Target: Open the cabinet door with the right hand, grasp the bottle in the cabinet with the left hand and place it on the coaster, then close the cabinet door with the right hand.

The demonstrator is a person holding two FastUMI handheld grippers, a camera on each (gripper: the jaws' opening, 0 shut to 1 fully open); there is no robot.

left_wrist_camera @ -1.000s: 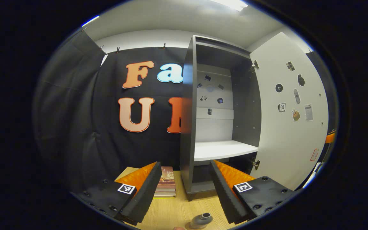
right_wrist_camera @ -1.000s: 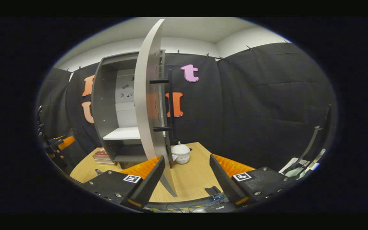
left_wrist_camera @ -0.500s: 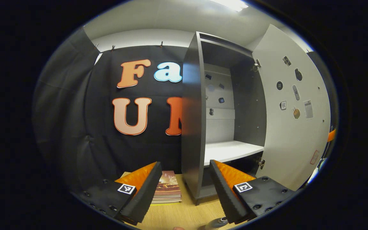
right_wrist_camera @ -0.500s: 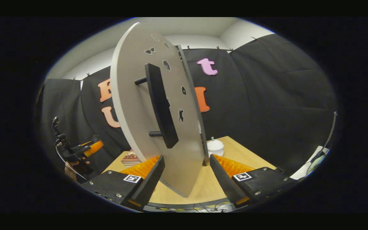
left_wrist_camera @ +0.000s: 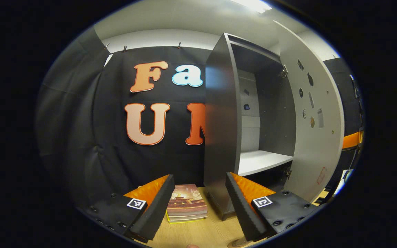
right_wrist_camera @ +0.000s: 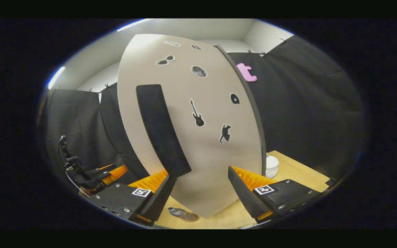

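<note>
The grey cabinet [left_wrist_camera: 221, 137] stands on the wooden table, its white shelf [left_wrist_camera: 262, 160] bare. Its pale door [right_wrist_camera: 202, 137] hangs partly open, sticker-covered front facing my right gripper [right_wrist_camera: 202, 171]. That gripper is open, right up against the door face, and the lower end of the black bar handle [right_wrist_camera: 159, 127] sits just above its left finger. A small grey bottle [right_wrist_camera: 177, 212] stands on a round coaster [right_wrist_camera: 191, 217] below the door's edge. My left gripper [left_wrist_camera: 199, 177] is open and holds nothing, pulled back from the cabinet; it is also seen as the left gripper [right_wrist_camera: 110, 172] from the right gripper view.
A stack of books [left_wrist_camera: 186, 206] lies on the table left of the cabinet. A white lidded jar [right_wrist_camera: 271, 166] sits behind the door's far edge. The door's inner face [left_wrist_camera: 314, 131] carries stickers. Black cloth walls close in all round.
The door has swung a good way toward the cabinet. My right gripper has come round to face the door's front. The left gripper has drifted left, and the bottle has slipped out of its view.
</note>
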